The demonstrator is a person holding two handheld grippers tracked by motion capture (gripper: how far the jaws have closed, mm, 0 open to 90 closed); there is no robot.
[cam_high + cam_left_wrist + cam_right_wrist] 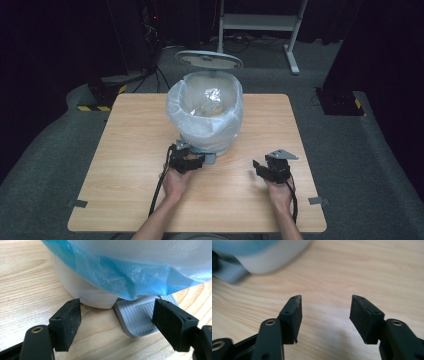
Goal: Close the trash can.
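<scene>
Both hands rest near the table's (125, 150) near edge: my left gripper (192, 161) holds its open, empty jaws over the pedal (136, 317) of the lidded-open bin (205, 112) at the table's middle, my right gripper (260, 167) hangs half-open and empty, so I judge releasing the pedal comes next.

- We see the bin (262, 255) only as a blur, cut off at the top edge.
- The liner (130, 277) hides part of the pedal (136, 317).

A dim lab: bare wooden table (135, 150), tangled floor cables (150, 35), hazard-striped stand bases (95, 106).
</scene>
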